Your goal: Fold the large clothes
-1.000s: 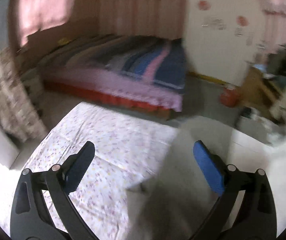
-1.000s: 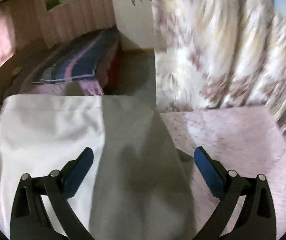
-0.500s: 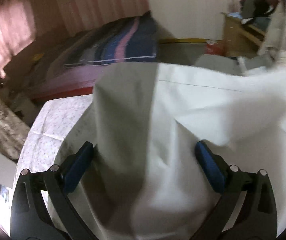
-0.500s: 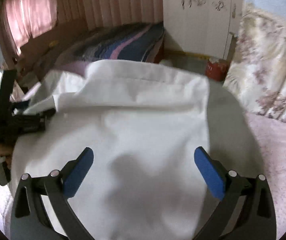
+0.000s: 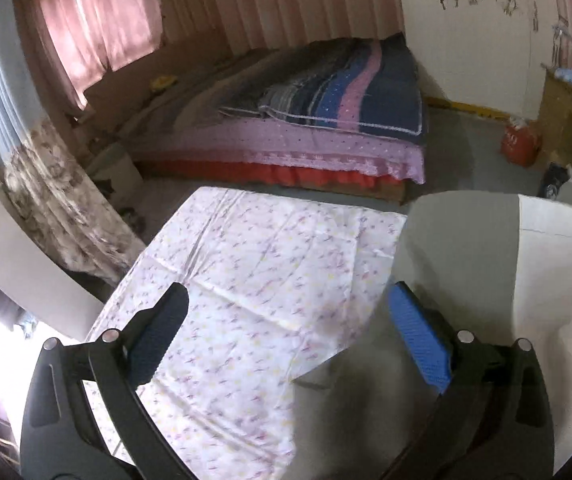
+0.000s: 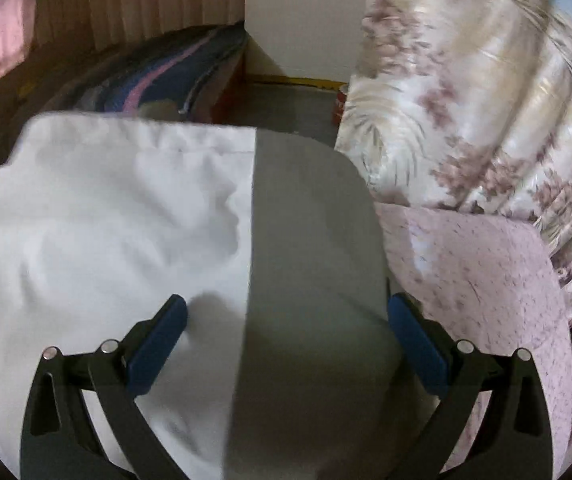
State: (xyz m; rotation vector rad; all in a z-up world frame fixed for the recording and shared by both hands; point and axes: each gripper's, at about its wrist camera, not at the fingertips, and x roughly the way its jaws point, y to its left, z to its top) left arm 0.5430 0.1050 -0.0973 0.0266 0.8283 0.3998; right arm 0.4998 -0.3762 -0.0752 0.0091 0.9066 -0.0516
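A large garment with a white half and a grey half lies on a table covered by a floral cloth. In the left wrist view the garment fills the right side. My left gripper is open and empty above the floral cloth, just left of the garment's grey edge. My right gripper is open and empty, hovering over the garment where white meets grey.
A bed with a striped blue and pink quilt stands beyond the table. A floral curtain hangs at the right. A red container sits on the floor by a wooden cabinet.
The left gripper has swung left off the garment and now looks over the floral cloth. The right view has shifted right, toward the grey half and the curtain. Both stay open.
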